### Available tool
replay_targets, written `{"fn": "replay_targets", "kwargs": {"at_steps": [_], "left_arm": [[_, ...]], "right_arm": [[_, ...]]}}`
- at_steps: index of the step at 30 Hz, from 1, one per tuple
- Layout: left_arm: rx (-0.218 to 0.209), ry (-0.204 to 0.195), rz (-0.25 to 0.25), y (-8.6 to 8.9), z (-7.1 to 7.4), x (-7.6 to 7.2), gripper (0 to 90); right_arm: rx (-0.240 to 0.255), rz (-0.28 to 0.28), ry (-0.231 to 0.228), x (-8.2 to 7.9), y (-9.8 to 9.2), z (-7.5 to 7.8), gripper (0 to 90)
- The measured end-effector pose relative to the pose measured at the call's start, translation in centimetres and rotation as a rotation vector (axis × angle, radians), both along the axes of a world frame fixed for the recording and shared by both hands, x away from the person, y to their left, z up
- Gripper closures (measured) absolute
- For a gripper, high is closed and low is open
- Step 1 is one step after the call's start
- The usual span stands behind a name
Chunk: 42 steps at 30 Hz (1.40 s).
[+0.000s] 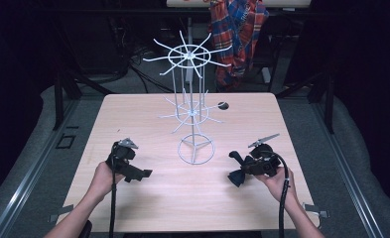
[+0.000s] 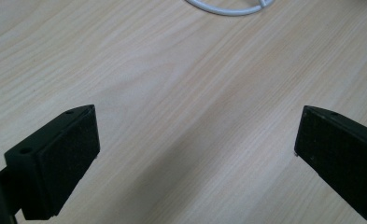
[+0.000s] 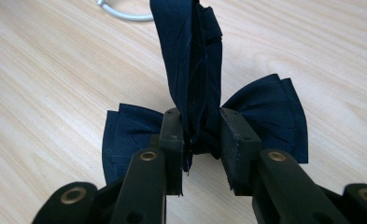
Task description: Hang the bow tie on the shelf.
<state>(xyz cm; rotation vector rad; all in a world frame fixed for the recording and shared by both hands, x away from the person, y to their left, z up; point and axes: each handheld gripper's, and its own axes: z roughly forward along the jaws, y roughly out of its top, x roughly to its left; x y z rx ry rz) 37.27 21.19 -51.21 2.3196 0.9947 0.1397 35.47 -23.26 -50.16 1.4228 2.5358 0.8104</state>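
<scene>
two grippers over the worktop (image 1: 148,198): right gripper (image 3: 201,140) jaws clamped on a navy bow tie (image 3: 265,112), left gripper (image 2: 195,144) jaws apart.

Wire rack (image 1: 194,106) mid-table, flanks free

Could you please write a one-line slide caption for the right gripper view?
Right gripper clamps a dark navy fabric bow tie at its centre above the light wooden table.

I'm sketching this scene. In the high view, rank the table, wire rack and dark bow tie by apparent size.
1. table
2. wire rack
3. dark bow tie, clamped in the right gripper, plainly smallest.
</scene>
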Motion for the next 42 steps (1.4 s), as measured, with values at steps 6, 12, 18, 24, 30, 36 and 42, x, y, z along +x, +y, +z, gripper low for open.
{"fn": "replay_targets", "kwargs": {"at_steps": [6,12,18,24,30,36,42], "left_arm": [[0.003,0.0,0.003,0.0,0.0,0.0,0.1],[0.003,-0.004,0.015,0.0,0.0,0.0,0.2],[0.004,-0.01,0.035,0.1,0.0,0.0,0.0],[0.006,-0.019,0.04,0.0,0.1,0.0,0.1],[0.014,-0.046,0.059,0.2,0.3,0.0,0.2],[0.01,-0.054,0.072,0.2,0.4,-0.1,0.5],[0.013,-0.112,0.118,0.4,0.8,-0.2,0.6]], "right_arm": [[-0.003,-0.01,-0.029,0.0,-0.5,0.4,72.0],[-0.002,-0.012,-0.052,-0.2,-0.6,0.9,72.0],[0.004,-0.006,-0.072,-0.6,-0.4,1.3,72.0],[0.002,-0.015,-0.08,-0.8,-0.7,1.5,71.9],[0.007,-0.022,-0.089,-0.8,-0.8,1.7,71.8],[0.012,-0.014,-0.081,-0.9,-0.6,1.7,71.8],[0.011,-0.015,-0.09,-1.0,-0.2,2.3,71.8]]}}
